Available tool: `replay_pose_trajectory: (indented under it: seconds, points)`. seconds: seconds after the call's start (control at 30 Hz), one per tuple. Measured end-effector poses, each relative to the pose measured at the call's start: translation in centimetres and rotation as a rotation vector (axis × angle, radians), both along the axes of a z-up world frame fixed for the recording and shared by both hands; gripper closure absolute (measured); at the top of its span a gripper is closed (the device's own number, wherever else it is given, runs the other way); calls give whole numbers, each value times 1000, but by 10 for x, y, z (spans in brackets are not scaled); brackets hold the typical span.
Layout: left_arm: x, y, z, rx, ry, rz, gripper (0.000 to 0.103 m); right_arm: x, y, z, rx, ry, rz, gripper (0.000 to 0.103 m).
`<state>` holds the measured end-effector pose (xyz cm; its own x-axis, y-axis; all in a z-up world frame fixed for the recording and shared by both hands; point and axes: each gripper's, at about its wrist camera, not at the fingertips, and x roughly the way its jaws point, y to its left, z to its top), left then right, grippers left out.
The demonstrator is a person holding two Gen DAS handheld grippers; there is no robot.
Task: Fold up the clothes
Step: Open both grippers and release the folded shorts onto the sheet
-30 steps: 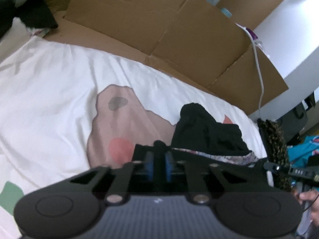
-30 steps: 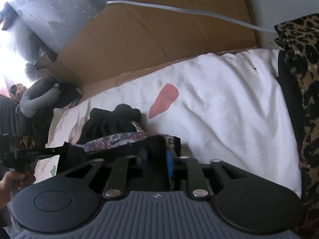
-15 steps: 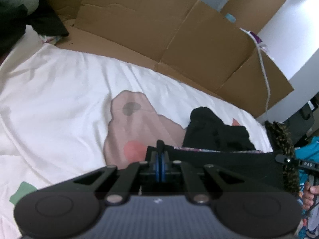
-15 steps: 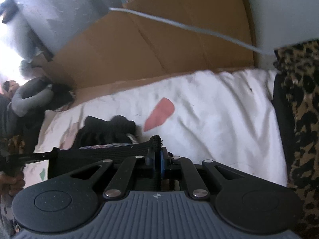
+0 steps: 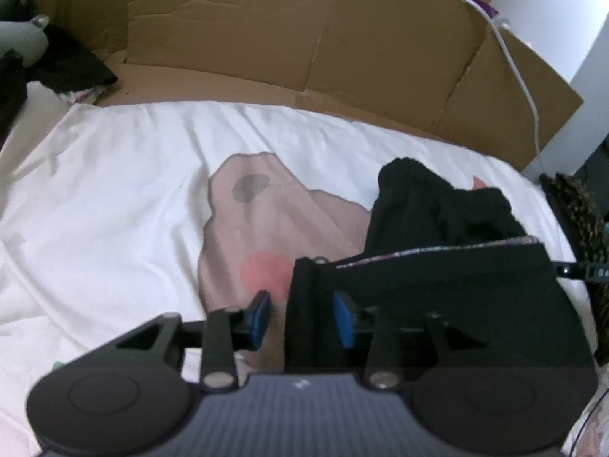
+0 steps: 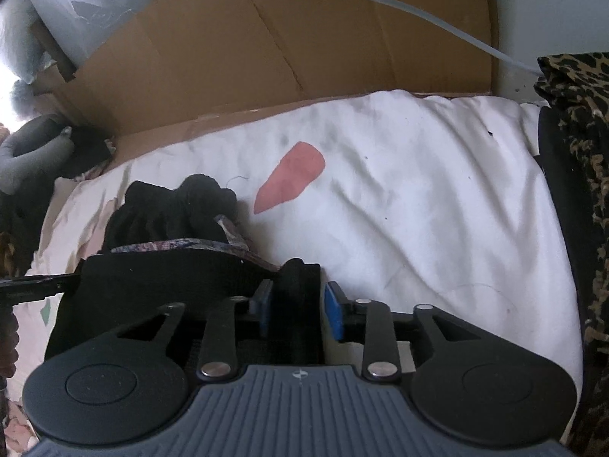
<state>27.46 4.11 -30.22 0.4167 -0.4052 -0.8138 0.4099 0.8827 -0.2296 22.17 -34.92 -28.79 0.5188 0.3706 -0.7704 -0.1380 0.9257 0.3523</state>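
A white bed sheet (image 5: 114, 198) fills mid-frame, cardboard (image 5: 304, 38) across the top. The black garment (image 5: 437, 304) lies lower right – its folded edge sits between each hand-held gripper's parted blue pads: left hand-held gripper (image 5: 302, 314) and right hand-held gripper (image 6: 297, 308) both open, neither clamping.

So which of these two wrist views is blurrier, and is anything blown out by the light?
Left wrist view: soft throughout, the black garment and cardboard smeared, as if from motion. Right wrist view: sharper, but the far left edge by the grey plush toy is washed out white. Both bend straight lines, fisheye style.
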Motion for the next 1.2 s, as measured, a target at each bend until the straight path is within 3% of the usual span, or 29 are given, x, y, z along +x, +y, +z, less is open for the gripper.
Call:
replay_pose_trajectory:
  seconds: [0.47, 0.53, 0.6, 0.7, 0.77, 0.93, 1.2]
  points:
    - [-3, -22, -13, 78, -14, -35, 61, 1, 33, -12, -176, -44, 91, 68]
    - [-4, -23, -13, 80, -17, -34, 61, 2, 31, -11, -168, -45, 105, 74]
    - [-3, -23, -13, 78, -12, -34, 62, 1, 30, -10, -158, -45, 121, 93]
    - [1, -19, -12, 48, 12, -25, 72, -1, 26, -4, -150, -57, 98, 96]
    - [0, -17, -11, 25, 22, -13, 93, -4, 20, 1, -140, -71, 66, 96]
    - [-5, -13, -2, 12, -6, 4, 96, -13, -3, 17, -83, -99, -16, 96]
    - [-8, 11, 27, -87, -27, 61, 97, -28, -20, 38, 41, -146, -93, 96]
